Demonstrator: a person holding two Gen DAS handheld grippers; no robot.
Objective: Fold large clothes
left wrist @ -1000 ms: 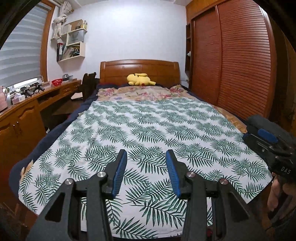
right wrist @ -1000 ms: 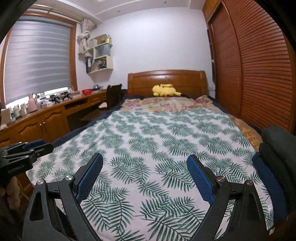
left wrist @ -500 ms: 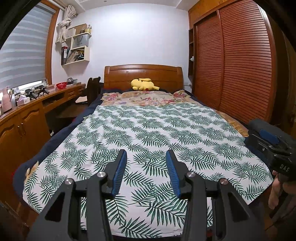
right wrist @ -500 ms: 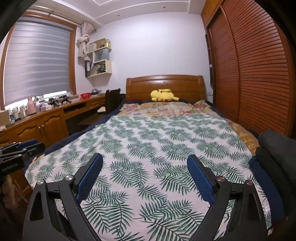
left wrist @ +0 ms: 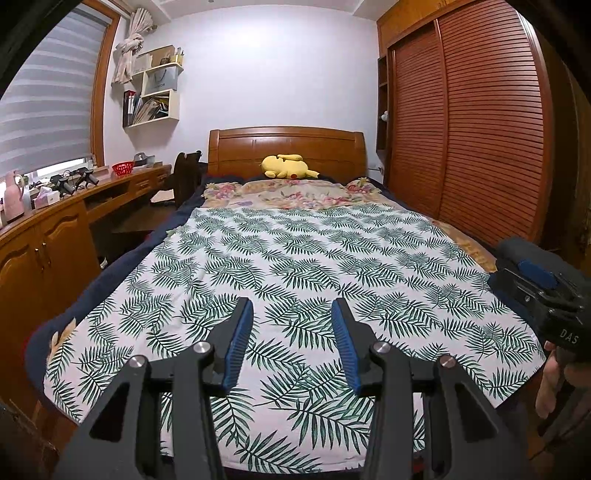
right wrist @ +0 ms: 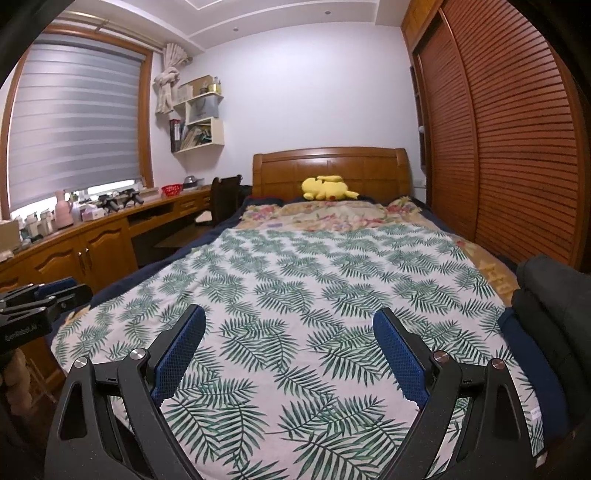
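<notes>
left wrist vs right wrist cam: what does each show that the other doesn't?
Left wrist only: the left claw from behind, narrow gap, nothing between the pads; the right claw's body at the right edge, with fingers of a hand under it.

Right wrist only: the right claw from behind, wide open and empty; the ceiling; the folded dark clothes in full on the right.

Both: the leaf-print sheet spread flat on the bed, yellow plush, headboard, wardrobe, desk, blinds.
</notes>
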